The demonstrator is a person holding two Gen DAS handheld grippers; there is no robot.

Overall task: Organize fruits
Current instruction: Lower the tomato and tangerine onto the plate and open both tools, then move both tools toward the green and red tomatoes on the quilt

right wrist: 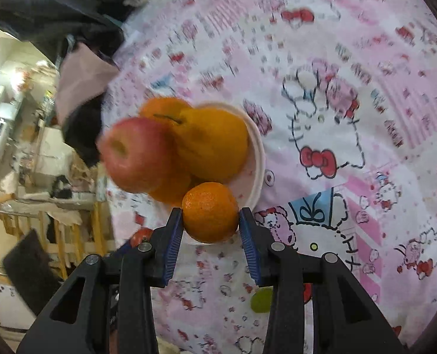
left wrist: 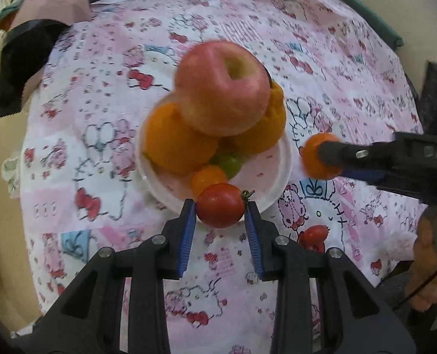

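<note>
A white plate (left wrist: 273,174) on the pink cartoon cloth carries a pink apple (left wrist: 222,88) stacked on large oranges (left wrist: 177,141), plus a small orange fruit (left wrist: 208,178) and a green one (left wrist: 230,163). My left gripper (left wrist: 220,208) is shut on a red tomato (left wrist: 219,205) over the plate's near rim. My right gripper (right wrist: 210,216) is shut on a small mandarin (right wrist: 210,212) just before the plate (right wrist: 255,159); that gripper (left wrist: 330,156) and its mandarin (left wrist: 314,159) show at the right in the left wrist view. Apple (right wrist: 135,155) and orange (right wrist: 215,144) fill the plate.
A red tomato (left wrist: 314,236) lies on the cloth to the right of the plate, and a green fruit (right wrist: 261,299) lies on the cloth below my right gripper. A black cloth (left wrist: 20,67) sits at the table's far left. A hand (left wrist: 428,265) holds the right gripper. Cluttered room lies beyond the table's left edge.
</note>
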